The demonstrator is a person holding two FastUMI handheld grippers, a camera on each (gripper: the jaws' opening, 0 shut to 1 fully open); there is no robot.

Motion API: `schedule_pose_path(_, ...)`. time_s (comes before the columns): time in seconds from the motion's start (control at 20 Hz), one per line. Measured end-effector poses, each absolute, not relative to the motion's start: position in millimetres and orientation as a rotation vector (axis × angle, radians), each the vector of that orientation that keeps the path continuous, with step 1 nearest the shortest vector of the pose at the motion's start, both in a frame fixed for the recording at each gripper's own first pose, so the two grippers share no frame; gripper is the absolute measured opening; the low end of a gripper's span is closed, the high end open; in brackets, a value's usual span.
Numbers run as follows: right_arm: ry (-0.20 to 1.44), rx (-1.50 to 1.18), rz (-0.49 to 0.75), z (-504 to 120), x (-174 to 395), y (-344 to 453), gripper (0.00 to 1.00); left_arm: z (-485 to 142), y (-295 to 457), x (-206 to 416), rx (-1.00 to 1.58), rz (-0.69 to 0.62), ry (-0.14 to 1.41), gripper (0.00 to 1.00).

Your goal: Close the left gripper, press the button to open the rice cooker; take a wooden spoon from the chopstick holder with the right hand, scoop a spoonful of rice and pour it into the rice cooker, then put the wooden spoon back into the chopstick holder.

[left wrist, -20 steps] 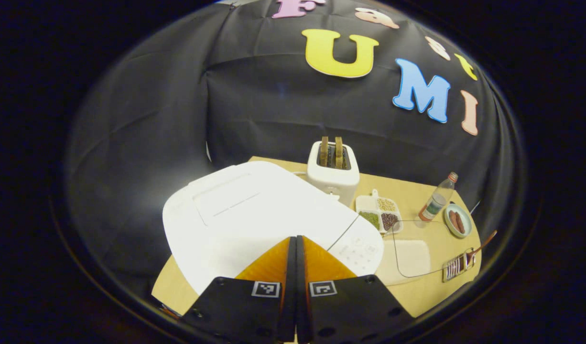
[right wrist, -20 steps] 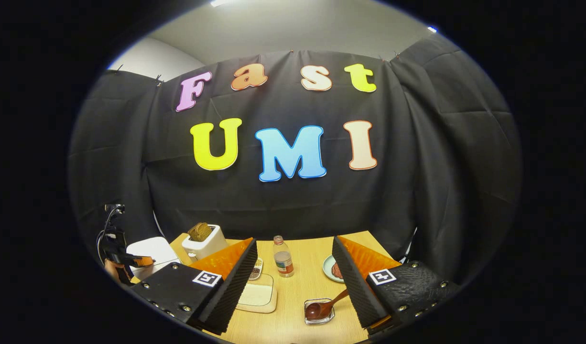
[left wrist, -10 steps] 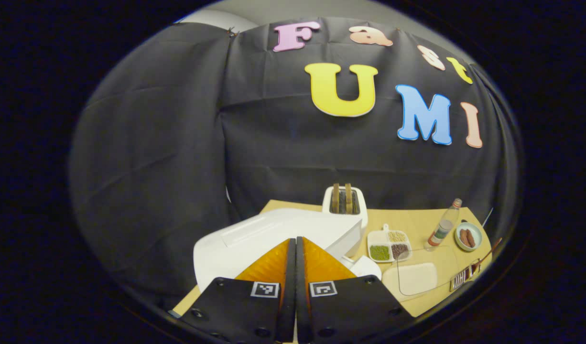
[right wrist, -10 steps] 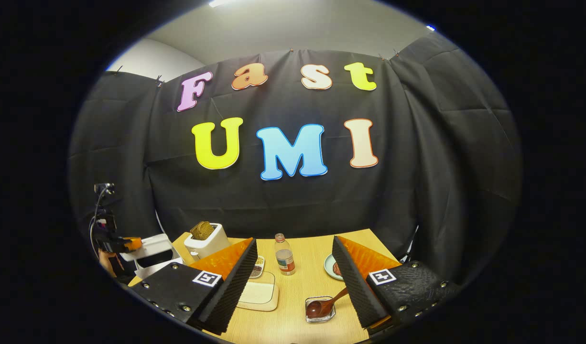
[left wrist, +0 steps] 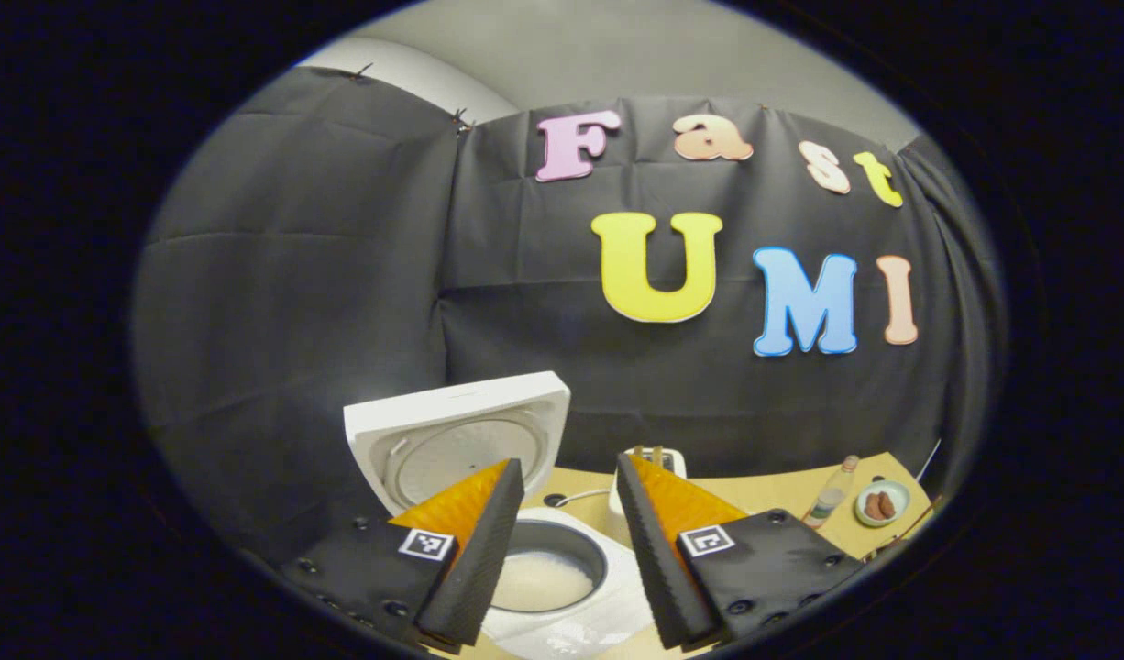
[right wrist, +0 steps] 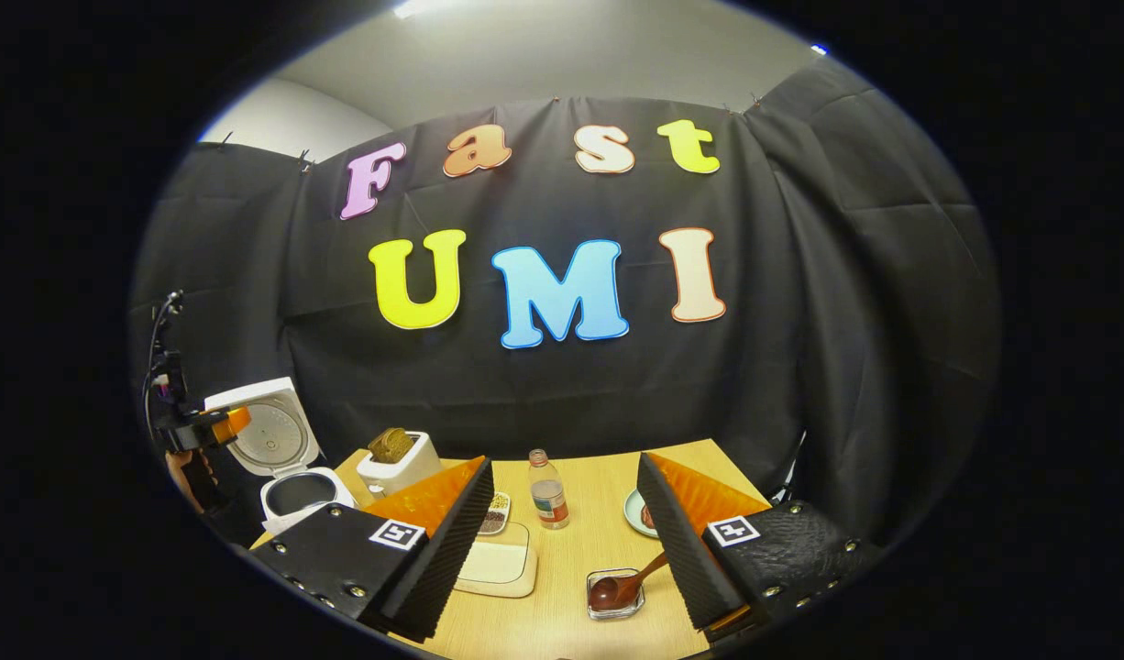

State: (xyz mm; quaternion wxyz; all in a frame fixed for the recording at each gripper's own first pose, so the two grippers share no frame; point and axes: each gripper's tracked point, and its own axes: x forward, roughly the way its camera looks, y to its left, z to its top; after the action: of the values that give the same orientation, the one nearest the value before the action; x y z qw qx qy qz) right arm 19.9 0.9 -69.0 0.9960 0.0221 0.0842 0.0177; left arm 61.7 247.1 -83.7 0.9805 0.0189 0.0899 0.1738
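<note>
White rice cooker [left wrist: 562, 587] sits just beyond the left tongs [left wrist: 562, 541], whose fingers stand spread with nothing between them. Its lid [left wrist: 457, 435] is swung up and stands nearly upright past the left finger, inner plate facing the camera. Between the two fingers lies the open inner pot [left wrist: 544, 573], with pale contents at its bottom. Past the right finger stands a white toaster [left wrist: 649, 458]; farther right on the tabletop [left wrist: 764, 490] are a small bottle [left wrist: 828, 500] and a plate [left wrist: 881, 502] with brown pieces on it.

From the right gripper view, the right tongs [right wrist: 562, 541] are also spread wide and hold nothing, hanging above the wooden tabletop. Closest ahead, between the fingers and toward the right one, is the clear chopstick holder [right wrist: 614, 594], lying low on the tabletop with the wooden spoon [right wrist: 622, 587] resting in it, bowl down and handle slanting up to the right. By the left finger is a shallow lidded container [right wrist: 500, 566] of white rice, with a divided dish of grains [right wrist: 494, 515] behind it. Farther on stands the bottle, then the plate partly hidden by the right finger. Well to the left the left tongs show, raised beside the cooker's open lid, a hand [right wrist: 188, 472] below them.
</note>
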Motion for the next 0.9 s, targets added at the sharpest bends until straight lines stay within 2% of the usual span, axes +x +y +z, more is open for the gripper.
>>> schedule_pose_path(0.05, 0.164, 0.047, 0.037, -69, 21, -1, 0.96, -77, 236, 59, 0.043, 0.331, 0.154, 0.85)
schedule_pose_path(0.1, 0.159, 0.05, 0.039, -69, 21, -4, 0.96, -71, 226, 57, 0.049, 0.311, 0.135, 0.9)
schedule_pose_path(0.15, 0.154, 0.05, 0.041, -69, 23, -6, 0.96, -66, 213, 53, 0.053, 0.292, 0.12, 0.9)
schedule_pose_path(0.2, 0.149, 0.05, 0.042, -71, 25, -10, 0.96, -59, 202, 49, 0.055, 0.274, 0.105, 0.98)
schedule_pose_path(0.3, 0.157, 0.055, 0.041, -80, 29, -19, 0.96, -45, 183, 46, 0.058, 0.257, 0.035, 0.99)
schedule_pose_path(0.35, 0.167, 0.059, 0.028, -86, 31, -26, 0.96, -36, 170, 43, 0.049, 0.233, 0.001, 0.96)
schedule_pose_path(0.45, 0.181, 0.045, -0.002, -97, 35, -41, 0.96, -31, 152, 37, 0.045, 0.21, -0.036, 0.98)
schedule_pose_path(0.65, 0.235, 0.013, -0.025, -137, 42, -64, 0.96, -36, 133, 34, 0.076, 0.182, -0.014, 1.0)
schedule_pose_path(0.9, 0.315, 0.101, -0.072, -186, 49, -92, 0.97, -47, 118, 28, 0.098, 0.152, 0.035, 1.0)
